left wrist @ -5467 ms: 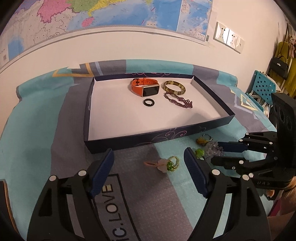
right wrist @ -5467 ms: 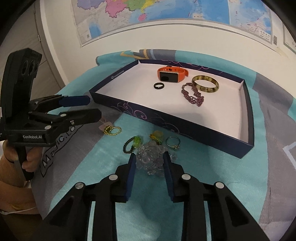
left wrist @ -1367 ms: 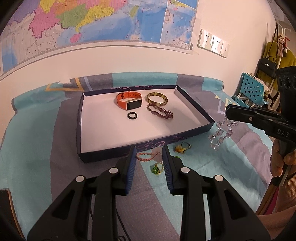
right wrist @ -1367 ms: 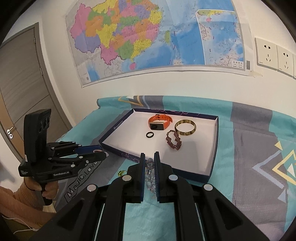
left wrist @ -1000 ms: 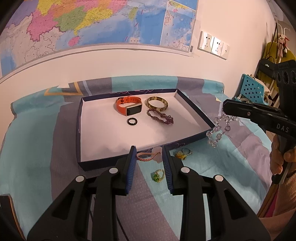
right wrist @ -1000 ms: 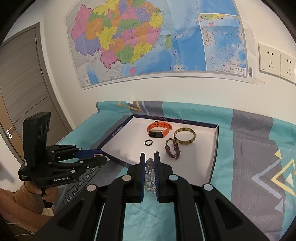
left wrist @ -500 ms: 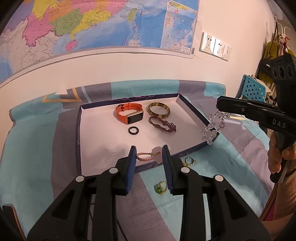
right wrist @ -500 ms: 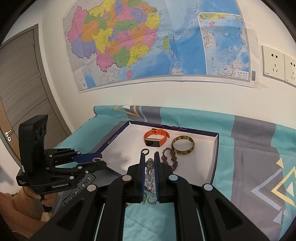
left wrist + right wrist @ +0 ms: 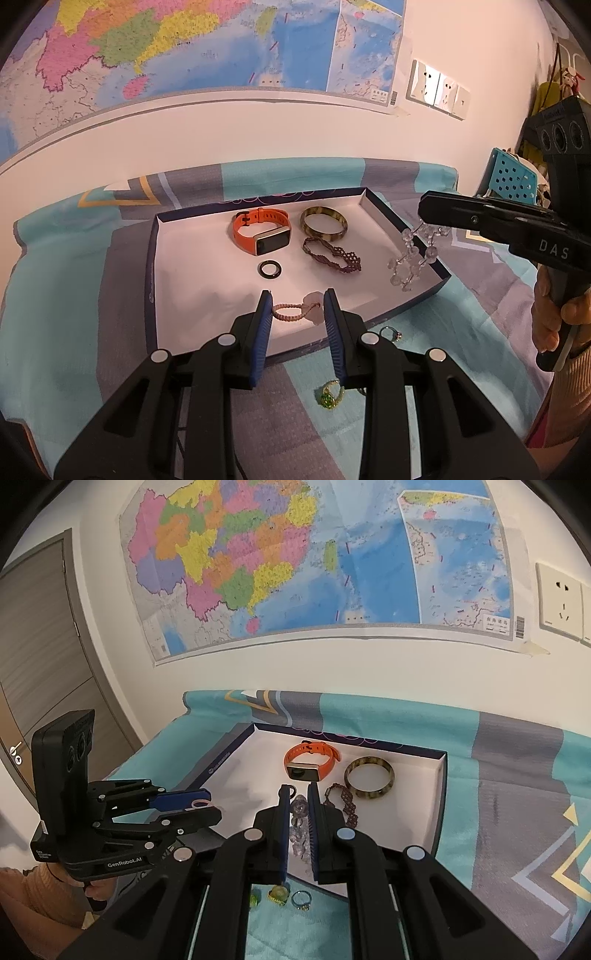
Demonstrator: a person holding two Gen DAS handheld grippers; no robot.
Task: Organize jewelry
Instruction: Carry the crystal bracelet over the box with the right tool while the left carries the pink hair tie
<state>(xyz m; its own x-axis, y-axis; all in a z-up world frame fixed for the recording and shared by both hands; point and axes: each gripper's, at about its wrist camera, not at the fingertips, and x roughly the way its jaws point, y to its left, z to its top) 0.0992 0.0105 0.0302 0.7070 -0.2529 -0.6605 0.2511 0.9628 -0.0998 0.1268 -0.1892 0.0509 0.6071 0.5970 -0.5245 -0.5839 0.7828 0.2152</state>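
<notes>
Both grippers tilt downward over the box (image 9: 406, 236): the left gripper (image 9: 297, 310) pinches a pink cord bracelet (image 9: 291, 312); the right gripper (image 9: 296, 805) clamps a dangling clear bead bracelet (image 9: 410, 258).

Wall map (image 9: 317, 561), sockets (image 9: 439, 88), brown door (image 9: 40, 657)

Both tongs now hang over the tray (image 9: 441, 275): left tongs (image 9: 297, 308) carrying the pink cord bracelet (image 9: 291, 312), right tongs (image 9: 297, 805) the clear bead bracelet (image 9: 410, 258).
</notes>
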